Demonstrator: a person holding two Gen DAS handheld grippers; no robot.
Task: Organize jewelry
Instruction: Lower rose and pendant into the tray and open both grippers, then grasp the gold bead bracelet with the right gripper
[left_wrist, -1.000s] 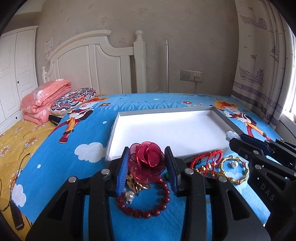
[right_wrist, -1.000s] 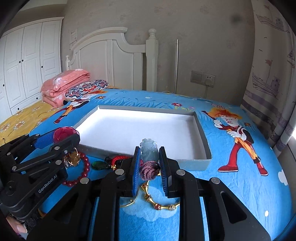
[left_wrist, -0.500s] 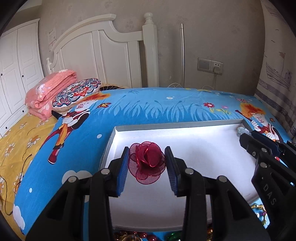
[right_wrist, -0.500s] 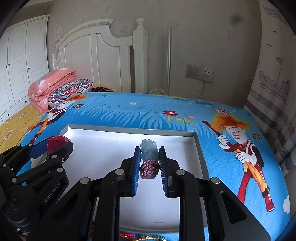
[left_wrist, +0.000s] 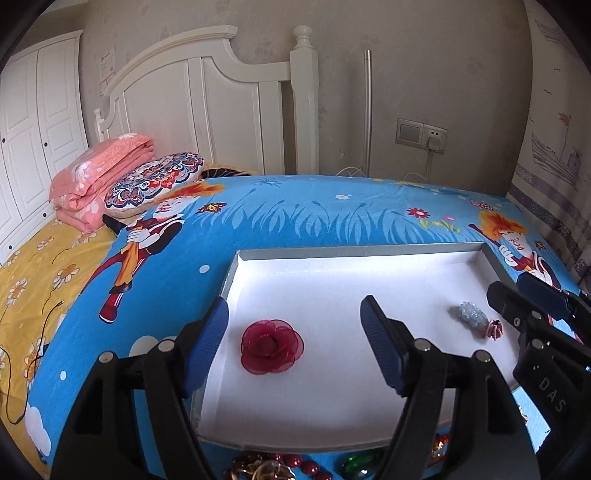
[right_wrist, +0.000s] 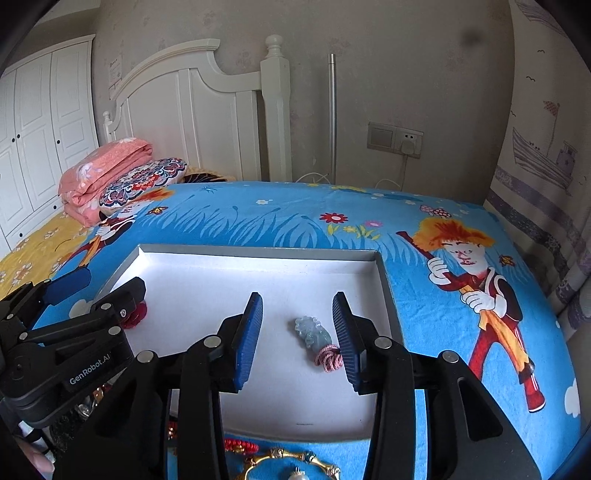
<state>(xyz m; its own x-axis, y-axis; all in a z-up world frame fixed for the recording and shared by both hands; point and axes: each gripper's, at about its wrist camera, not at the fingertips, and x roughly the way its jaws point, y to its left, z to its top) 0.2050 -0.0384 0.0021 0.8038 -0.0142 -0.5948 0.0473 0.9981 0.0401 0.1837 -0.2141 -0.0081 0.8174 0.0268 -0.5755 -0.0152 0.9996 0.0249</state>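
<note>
Left gripper (left_wrist: 293, 345) released, jaws wide; rose (left_wrist: 272, 346) lies between them on tray (left_wrist: 369, 273) floor. Right gripper (right_wrist: 297, 338) released; pendant (right_wrist: 314, 334) between jaws, toward 3 o'clock finger.

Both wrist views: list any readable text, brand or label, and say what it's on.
"GenRobot.AI": white print on the left tool's black body, in the right wrist view.
"DAS": white letters on the right tool's black body, in the left wrist view; the word runs out of frame, so it may be partial.
Paper notice on the wall above the headboard: print too small to read.
</note>
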